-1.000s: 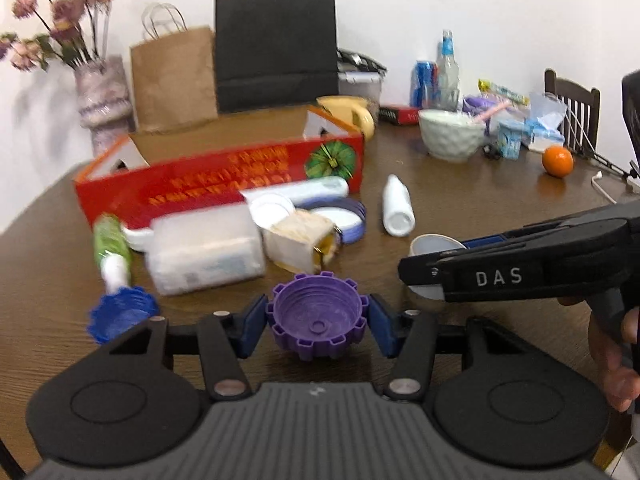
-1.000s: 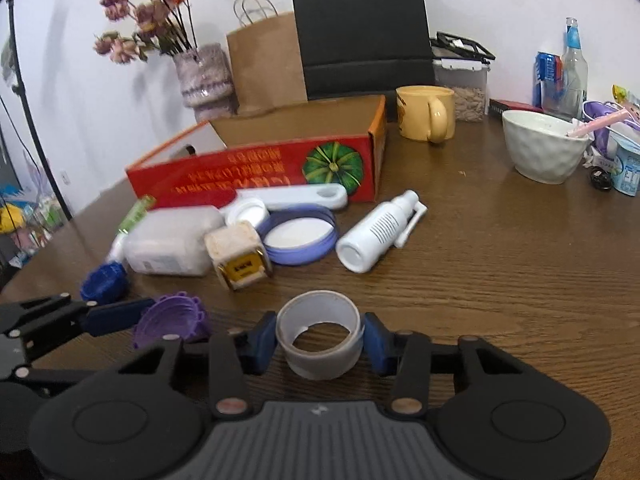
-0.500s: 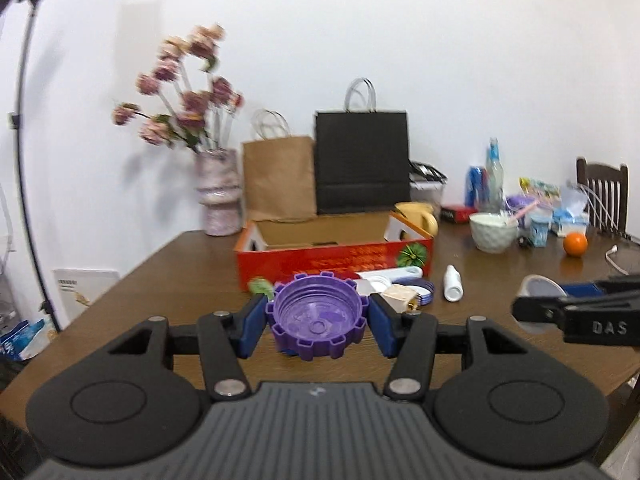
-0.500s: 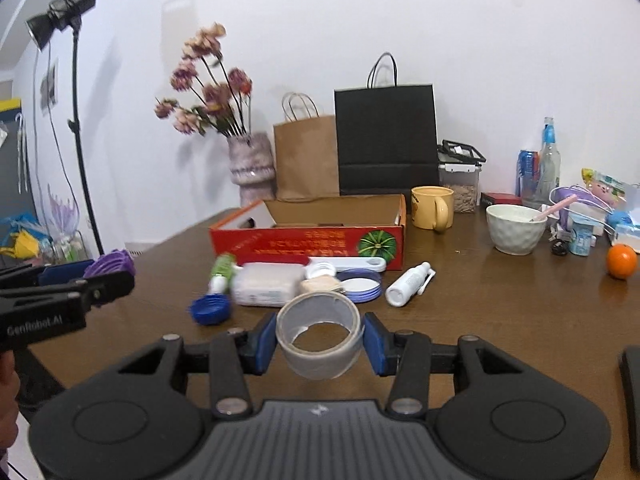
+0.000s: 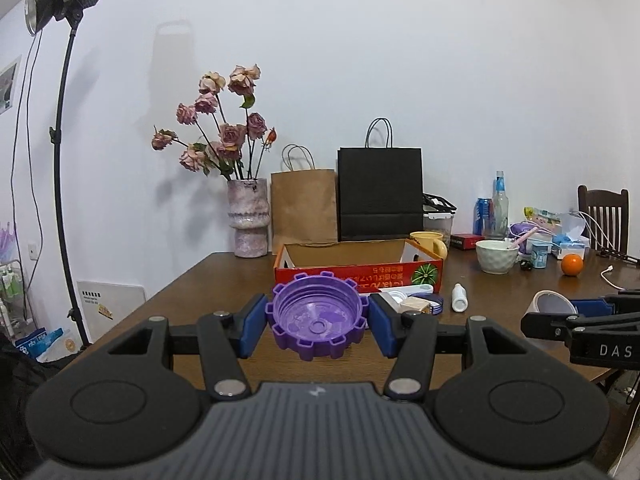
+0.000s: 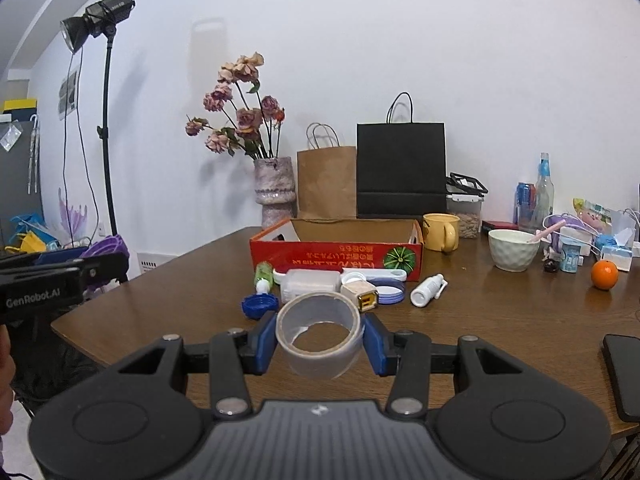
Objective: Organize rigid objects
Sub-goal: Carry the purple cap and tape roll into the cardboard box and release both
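Note:
My left gripper [image 5: 318, 324] is shut on a purple notched lid [image 5: 318, 320], held above the table's near edge. My right gripper [image 6: 320, 344] is shut on a roll of clear tape [image 6: 319, 330], also held high and back from the table. The red cardboard box [image 6: 336, 254] stands open at mid-table. In front of it lie a blue cap [image 6: 259, 305], a clear plastic case [image 6: 310, 284], a beige cube [image 6: 359, 295], a white-and-purple lid [image 6: 390, 291] and a white spray bottle [image 6: 428, 290]. The right gripper also shows in the left wrist view [image 5: 552, 312].
A vase of dried roses [image 6: 275, 192], a brown bag [image 6: 326, 182] and a black bag [image 6: 401, 170] stand behind the box. A yellow mug [image 6: 440, 232], white bowl [image 6: 514, 250], orange [image 6: 604, 275] and bottles sit right. A dark phone [image 6: 622, 376] lies near right. A light stand [image 6: 106, 120] stands left.
Both grippers have lifted and drawn back from the table with the purple lid and the tape roll still held. The objects on the table now look far smaller.

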A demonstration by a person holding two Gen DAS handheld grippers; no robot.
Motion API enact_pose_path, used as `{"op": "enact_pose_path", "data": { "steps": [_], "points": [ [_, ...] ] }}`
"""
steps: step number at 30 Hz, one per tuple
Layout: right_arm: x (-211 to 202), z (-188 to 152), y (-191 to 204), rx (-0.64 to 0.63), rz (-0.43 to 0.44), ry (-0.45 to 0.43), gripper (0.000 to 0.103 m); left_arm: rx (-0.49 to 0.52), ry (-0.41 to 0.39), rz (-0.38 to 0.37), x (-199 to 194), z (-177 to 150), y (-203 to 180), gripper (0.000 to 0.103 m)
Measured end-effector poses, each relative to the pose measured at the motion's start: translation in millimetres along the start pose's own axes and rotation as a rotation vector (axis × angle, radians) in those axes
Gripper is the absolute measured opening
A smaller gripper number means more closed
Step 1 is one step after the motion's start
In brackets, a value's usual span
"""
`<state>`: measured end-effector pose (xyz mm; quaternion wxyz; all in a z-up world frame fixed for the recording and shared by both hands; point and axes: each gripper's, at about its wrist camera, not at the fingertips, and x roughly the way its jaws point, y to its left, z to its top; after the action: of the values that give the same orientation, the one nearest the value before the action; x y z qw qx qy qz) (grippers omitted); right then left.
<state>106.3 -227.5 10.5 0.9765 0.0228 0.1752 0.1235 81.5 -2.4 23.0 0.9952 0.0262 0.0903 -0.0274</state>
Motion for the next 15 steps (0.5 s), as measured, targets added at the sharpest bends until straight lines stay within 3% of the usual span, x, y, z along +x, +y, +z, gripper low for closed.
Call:
{"op": "enact_pose_path", "data": {
  "steps": [9,15],
  "points": [
    [24,9,-9,0.027,-0.001,0.005,0.045,-0.014,0.02,0.026,26,2,6,0.055],
    [76,45,-28,0.038,0.048,0.019,0.045,-0.008,-0.003,0.021,81,26,11,0.055]
  ]
}}
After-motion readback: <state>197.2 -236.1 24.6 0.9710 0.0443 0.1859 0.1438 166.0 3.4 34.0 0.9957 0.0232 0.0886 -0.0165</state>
